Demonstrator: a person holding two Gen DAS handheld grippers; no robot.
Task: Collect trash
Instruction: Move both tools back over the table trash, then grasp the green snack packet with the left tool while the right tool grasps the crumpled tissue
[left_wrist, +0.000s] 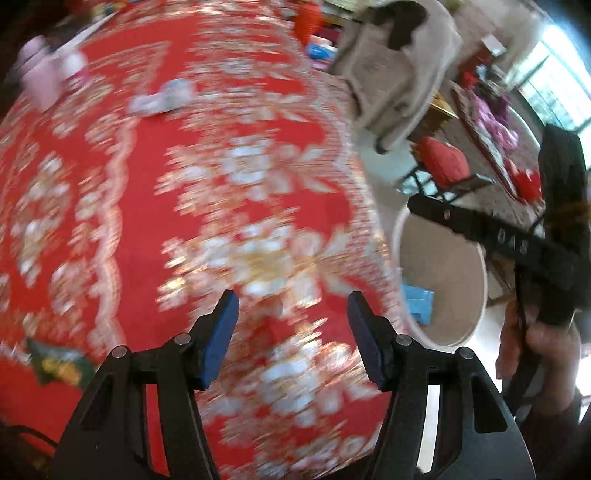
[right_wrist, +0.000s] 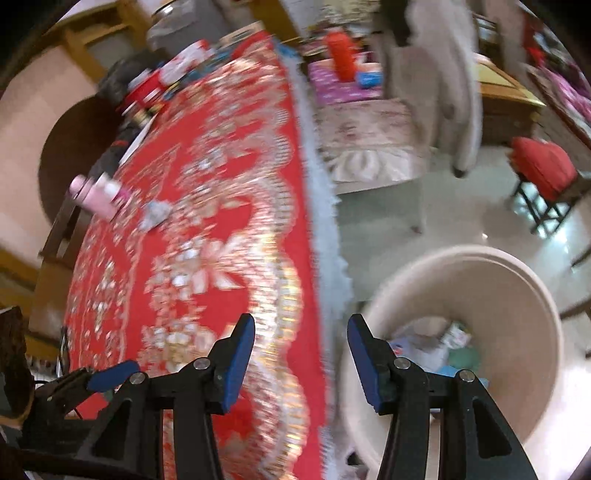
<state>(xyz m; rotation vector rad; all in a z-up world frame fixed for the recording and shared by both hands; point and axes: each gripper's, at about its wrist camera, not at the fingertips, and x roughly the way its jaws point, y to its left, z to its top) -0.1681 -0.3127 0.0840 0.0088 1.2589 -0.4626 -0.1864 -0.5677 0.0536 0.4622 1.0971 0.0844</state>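
- The worktop (left_wrist: 147, 206) wears a red cloth with a white and gold floral pattern; both views are motion-blurred.
- On it, at the far left, a pink bottle (right_wrist: 94, 194) lies on its side, with a crumpled grey wrapper (right_wrist: 157, 213) just beside it.
- The left wrist view alone shows a green and yellow packet (left_wrist: 59, 363) near the worktop's near left edge.
- The left gripper (left_wrist: 291, 317) hangs over the cloth, its fingers spread apart and holding nothing.
- The right gripper (right_wrist: 301, 345) straddles the worktop's fringed edge, fingers likewise apart and empty.
- A round beige trash bin (right_wrist: 532, 332) stands on the floor just beside the worktop.
- The right wrist view looks into it: white, blue and green scraps (right_wrist: 443, 350) lie at the bottom; the left view shows only a blue piece.
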